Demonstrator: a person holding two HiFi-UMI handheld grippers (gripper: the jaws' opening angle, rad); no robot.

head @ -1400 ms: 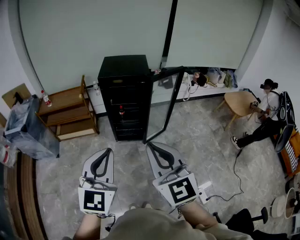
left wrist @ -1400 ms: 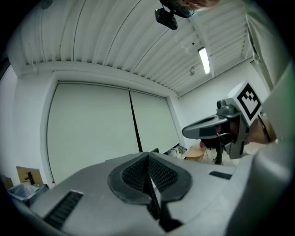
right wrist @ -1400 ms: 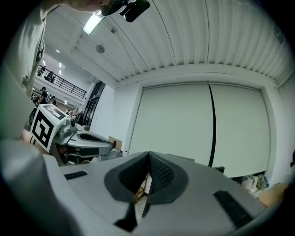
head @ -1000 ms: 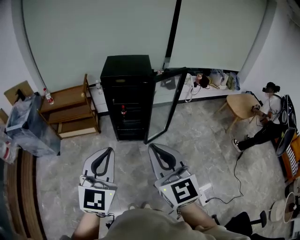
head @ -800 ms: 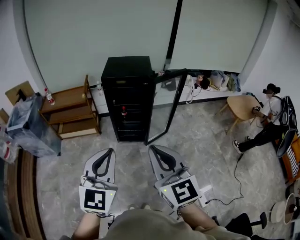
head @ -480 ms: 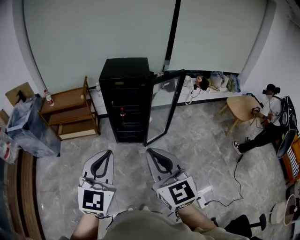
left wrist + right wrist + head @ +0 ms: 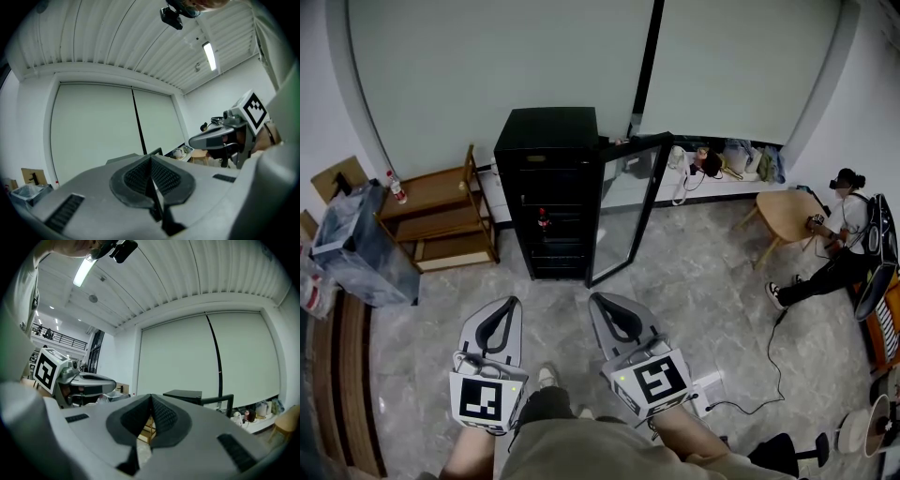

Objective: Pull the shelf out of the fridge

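Observation:
The black fridge point(image 7: 546, 187) stands against the far wall with its glass door point(image 7: 626, 214) swung open to the right. Dark shelves show inside, and a red-capped bottle point(image 7: 542, 222) stands on one. Both grippers are well short of the fridge, over the floor, pointing level at it. My left gripper point(image 7: 513, 303) is shut with nothing in it; its ribbed pads point(image 7: 140, 176) meet. My right gripper point(image 7: 602, 300) is shut and empty too, pads point(image 7: 161, 416) pressed together. The right gripper view catches the fridge point(image 7: 183, 394) and its door point(image 7: 220, 399) ahead.
A wooden shelf unit point(image 7: 441, 220) stands left of the fridge, with a grey bin point(image 7: 352, 253) nearer me. A person point(image 7: 834, 239) sits at the right beside a round wooden stool point(image 7: 783, 208). A cable and power strip point(image 7: 712, 382) lie on the floor by my right gripper.
Both grippers have sunk a little, the right one also drifting left. My shoe has come into view between them as I step toward the fridge. Both stay shut.

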